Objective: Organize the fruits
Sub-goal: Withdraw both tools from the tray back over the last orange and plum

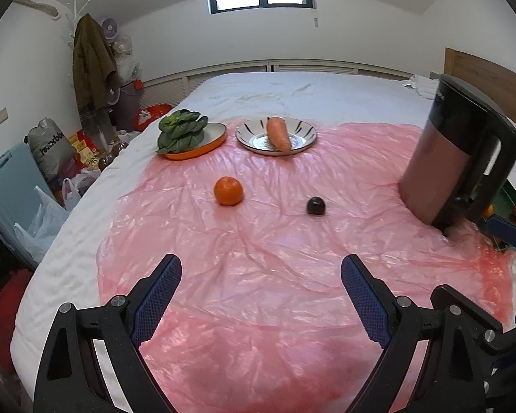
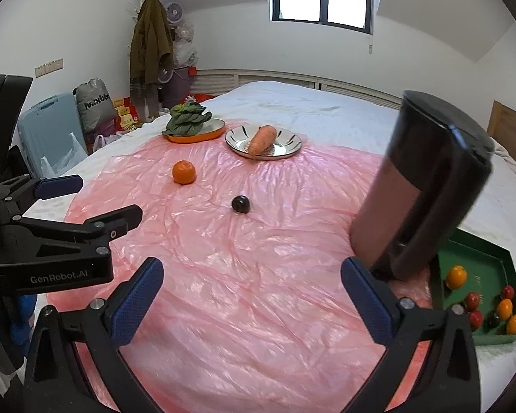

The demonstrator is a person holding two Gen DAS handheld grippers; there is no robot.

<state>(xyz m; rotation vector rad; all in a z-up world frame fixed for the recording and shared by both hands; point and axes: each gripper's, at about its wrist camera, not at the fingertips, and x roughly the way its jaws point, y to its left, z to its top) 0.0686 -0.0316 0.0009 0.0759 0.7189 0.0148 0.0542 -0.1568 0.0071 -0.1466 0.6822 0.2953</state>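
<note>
An orange (image 1: 228, 190) (image 2: 184, 172) and a small dark plum (image 1: 315, 205) (image 2: 240, 203) lie loose on the pink plastic sheet (image 1: 258, 241). Both are well ahead of the grippers. My left gripper (image 1: 261, 268) is open over the bare sheet with nothing between its blue pads; in the right wrist view the left gripper (image 2: 111, 196) shows at the left. My right gripper (image 2: 253, 272) is open too and holds nothing. A green tray (image 2: 481, 265) at the right holds several small orange and red fruits.
A tall brown and black jug (image 1: 461, 158) (image 2: 426, 186) stands at the right, beside the tray. At the back, a carrot (image 1: 278, 134) lies on a striped plate (image 1: 244, 137) and leafy greens (image 1: 182, 130) on an orange plate (image 1: 216, 141). Bags and clutter line the bed's left side.
</note>
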